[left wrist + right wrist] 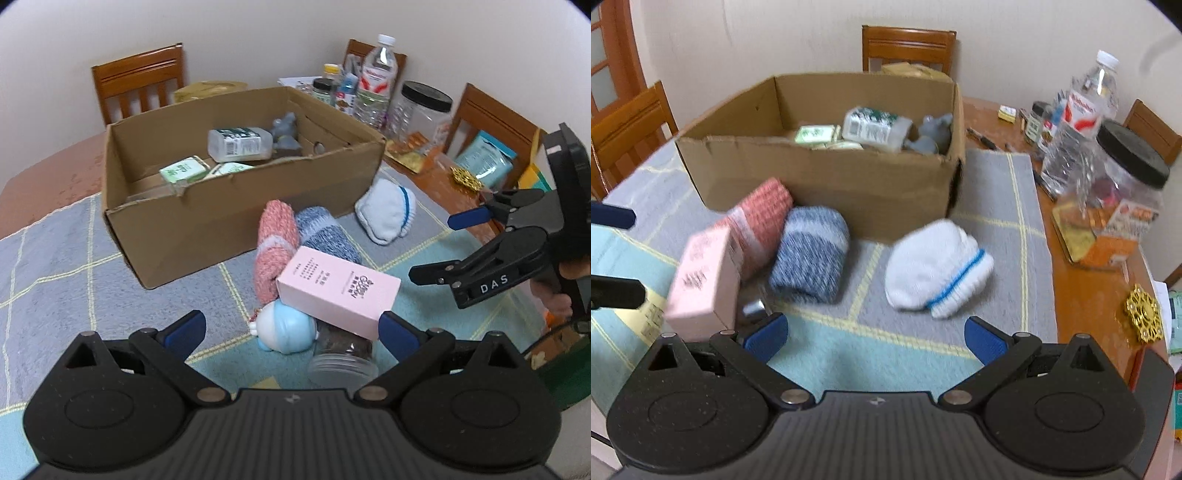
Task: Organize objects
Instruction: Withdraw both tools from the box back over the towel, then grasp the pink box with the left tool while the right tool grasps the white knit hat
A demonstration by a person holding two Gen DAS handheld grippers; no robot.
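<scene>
A cardboard box (207,221) (820,184) stands on the mat and holds a white bottle (240,144), green packets (183,170) and a grey toy (286,134). In front of it lie a red rolled cloth (275,243) (761,218), a blue rolled cloth (325,232) (810,254), a white sock bundle (386,210) (934,266), a pink carton (338,290) (701,280), a pale blue toy (286,328) and a clear jar (343,354). My left gripper (291,330) is open just before the pile, empty. My right gripper (875,334) (439,247) is open and empty, near the white sock bundle.
A plaid mat (74,266) (997,206) covers the wooden table (1082,288). Water bottle (1078,122), black-lidded jar (1123,192), small jars and a gold ornament (1143,317) crowd the right side. Wooden chairs (142,81) (908,48) stand around the table.
</scene>
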